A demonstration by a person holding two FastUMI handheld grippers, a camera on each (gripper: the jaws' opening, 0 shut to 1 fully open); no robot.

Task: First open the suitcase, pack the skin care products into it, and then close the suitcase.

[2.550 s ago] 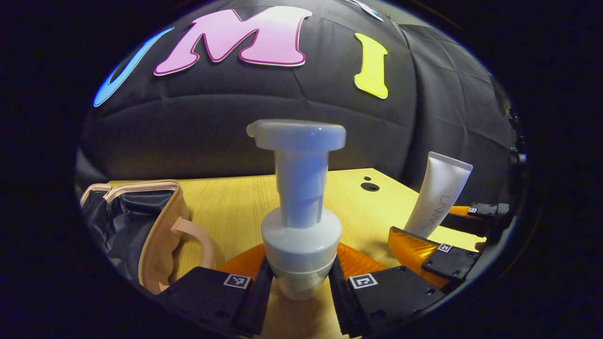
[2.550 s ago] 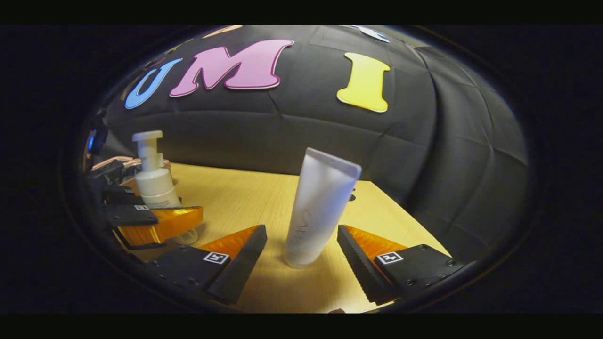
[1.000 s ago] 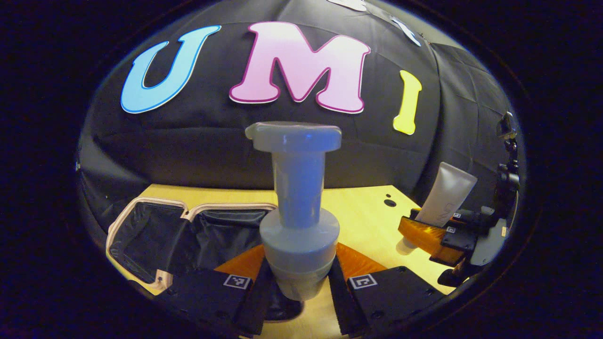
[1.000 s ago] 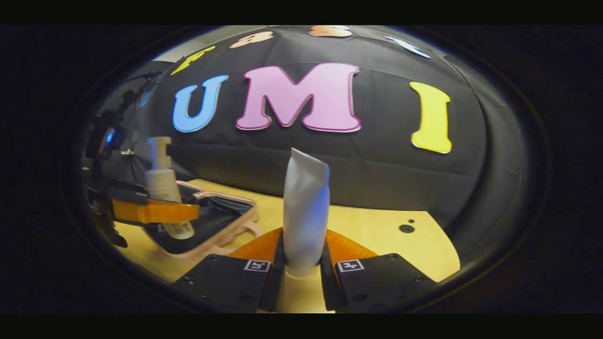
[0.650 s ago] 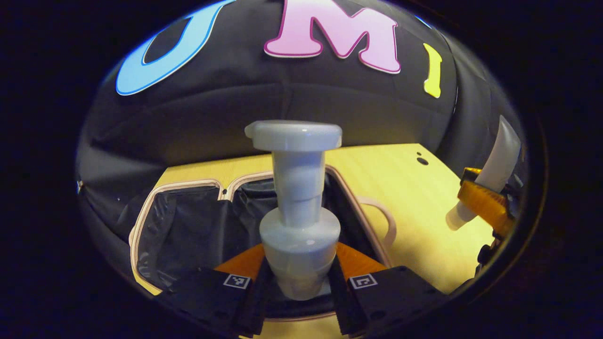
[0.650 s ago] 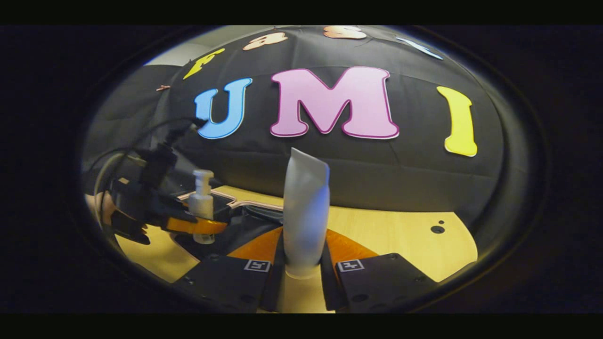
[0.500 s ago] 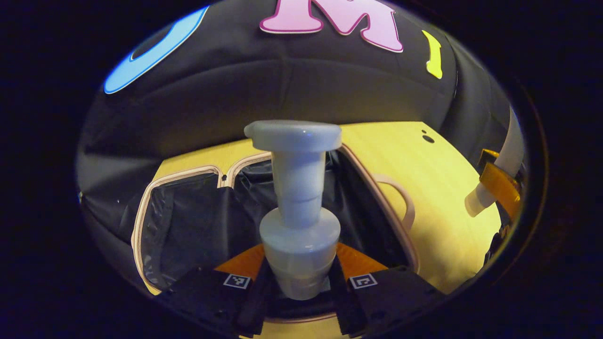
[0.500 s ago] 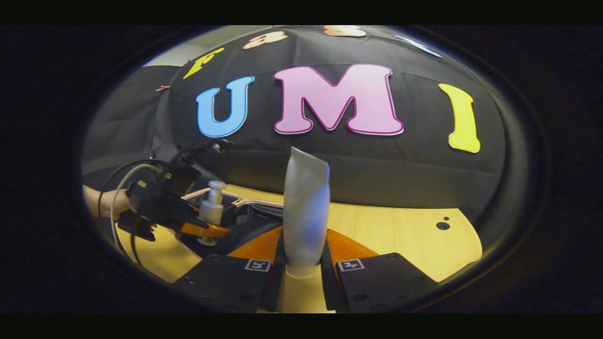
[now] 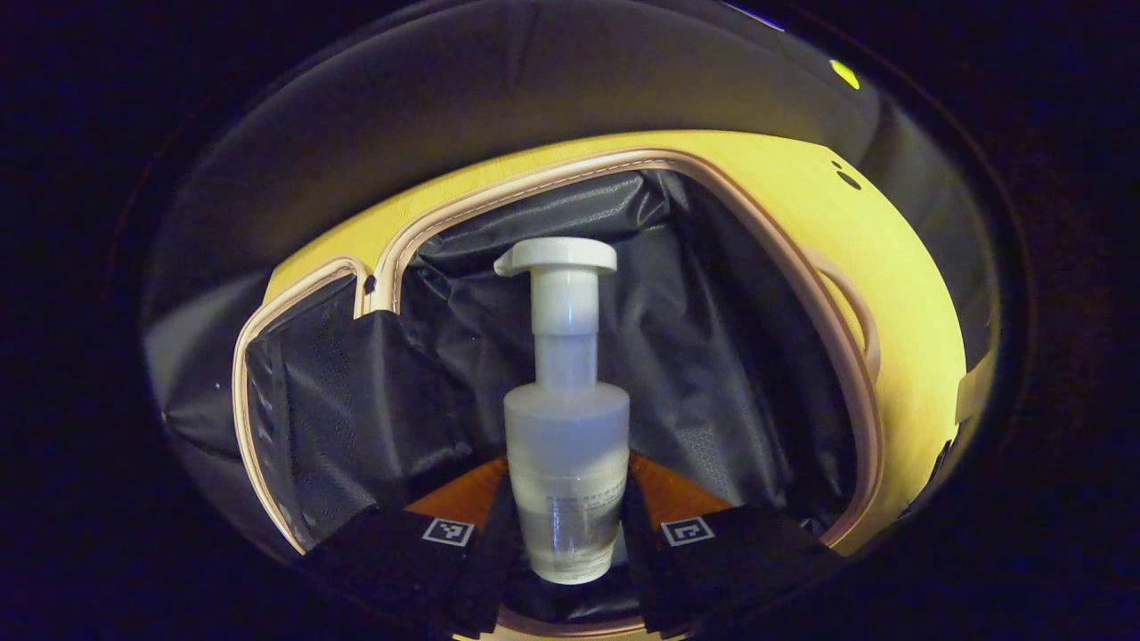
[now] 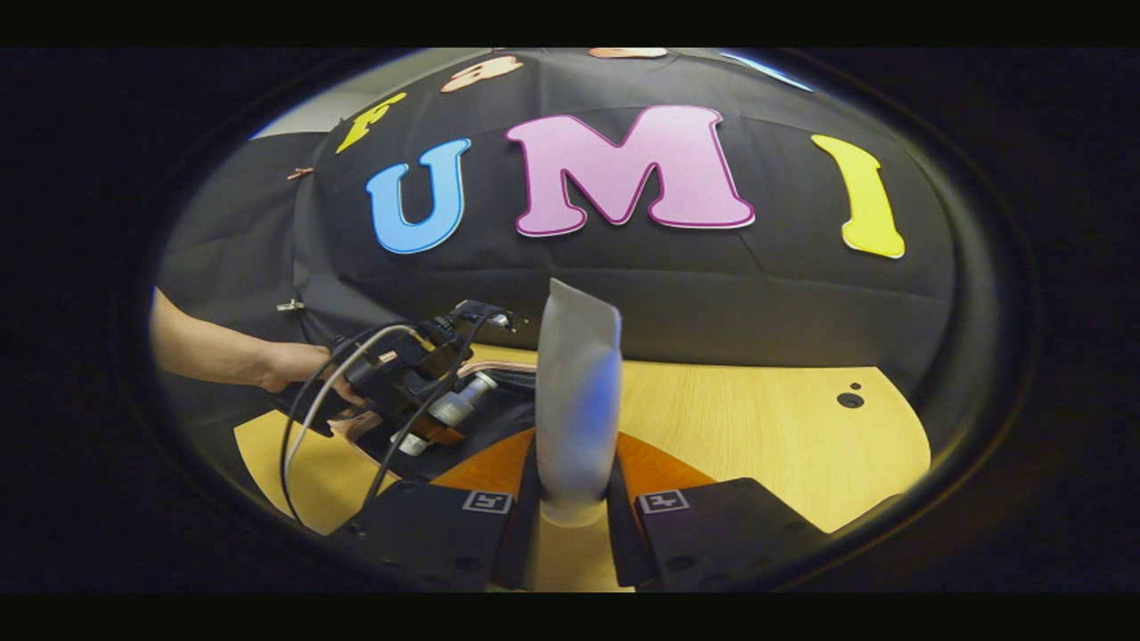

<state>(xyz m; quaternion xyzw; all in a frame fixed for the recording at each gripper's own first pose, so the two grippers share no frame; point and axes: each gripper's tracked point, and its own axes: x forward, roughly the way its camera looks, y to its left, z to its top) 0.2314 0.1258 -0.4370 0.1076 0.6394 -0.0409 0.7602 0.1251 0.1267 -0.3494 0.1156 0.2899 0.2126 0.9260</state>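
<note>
Suitcase interior now under L gripper, fingers clamping pump bottle; R gripper still clamps tube.

We saw a pump bottle of frosted, kinda see-through plastic, a matte smooth plastic tube, the suitcase lined in crinkly, slightly shiny black fabric, and a light wood-grain table with a smooth finish.

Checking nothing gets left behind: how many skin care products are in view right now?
2. The pump bottle is gripped by the left gripper over the open suitcase. The tube is gripped upright by the right gripper above the table. Others may be hidden.
</note>
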